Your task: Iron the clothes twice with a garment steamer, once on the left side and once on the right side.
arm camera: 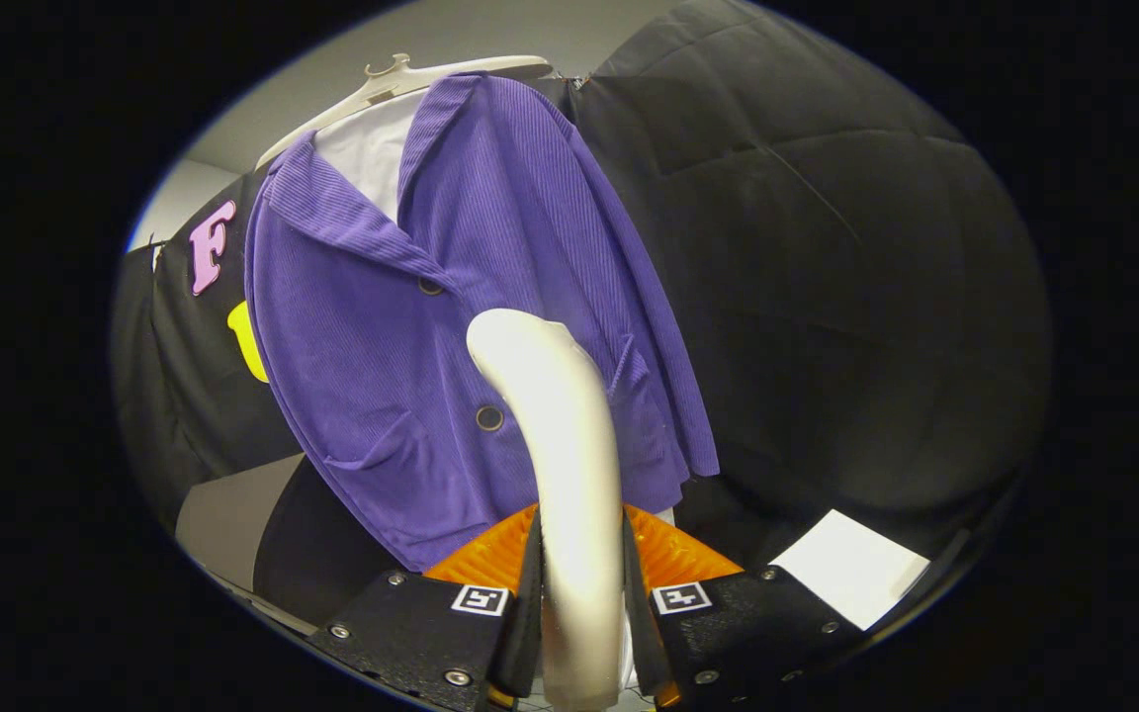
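Black quilted cloth walls the booth behind and to the right of a purple corduroy jacket (451,326), which hangs on a pale hanger (401,79) with a white lining showing at the open collar. Dark buttons run down the front, and a patch pocket sits low on each panel. A white sheet of paper (851,566) lies low down to the right, beyond the fingers.

The gripper (579,593) has its two fingers closed tight on the handle of the white garment steamer (555,435), one on each side. The steamer rises from between them and curves forward, so that its head lies over the middle of the jacket, beside the button line. Whether the head touches the fabric or hovers just off it, I cannot tell.

By my reading, a steaming pass is in hand, with the head near the centre of the front rather than clearly on one side. The next move calls for carrying the head along one panel in a steady stroke, close to the cloth without snagging on buttons or pocket edges.
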`<state>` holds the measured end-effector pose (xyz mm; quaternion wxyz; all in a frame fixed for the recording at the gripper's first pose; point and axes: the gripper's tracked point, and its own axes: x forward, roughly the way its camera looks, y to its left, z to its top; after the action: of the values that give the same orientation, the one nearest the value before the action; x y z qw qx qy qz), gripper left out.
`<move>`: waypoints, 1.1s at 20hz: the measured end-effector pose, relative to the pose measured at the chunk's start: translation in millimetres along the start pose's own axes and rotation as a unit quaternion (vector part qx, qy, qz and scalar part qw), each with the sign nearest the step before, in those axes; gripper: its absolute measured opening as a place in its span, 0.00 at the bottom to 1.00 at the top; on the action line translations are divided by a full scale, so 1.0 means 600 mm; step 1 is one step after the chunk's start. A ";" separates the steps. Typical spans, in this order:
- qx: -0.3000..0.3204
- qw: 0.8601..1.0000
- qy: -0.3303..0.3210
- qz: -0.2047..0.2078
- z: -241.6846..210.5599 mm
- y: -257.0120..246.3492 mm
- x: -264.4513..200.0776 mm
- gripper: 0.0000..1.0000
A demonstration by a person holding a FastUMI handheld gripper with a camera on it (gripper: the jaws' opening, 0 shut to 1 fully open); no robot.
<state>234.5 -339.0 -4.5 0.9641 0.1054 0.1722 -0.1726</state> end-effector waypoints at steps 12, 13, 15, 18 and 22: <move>0.005 0.995 0.089 -0.034 -0.172 -0.020 0.019 0.39; 0.006 0.995 0.094 -0.035 -0.183 -0.018 0.013 0.39; 0.007 0.995 0.099 -0.030 -0.200 -0.006 -0.004 0.39; 0.009 0.995 0.099 -0.009 -0.213 0.027 -0.046 0.39; 0.004 0.996 0.086 0.034 -0.205 0.091 -0.124 0.39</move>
<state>153.0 -234.4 -82.3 0.9505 0.1298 0.2501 -0.1310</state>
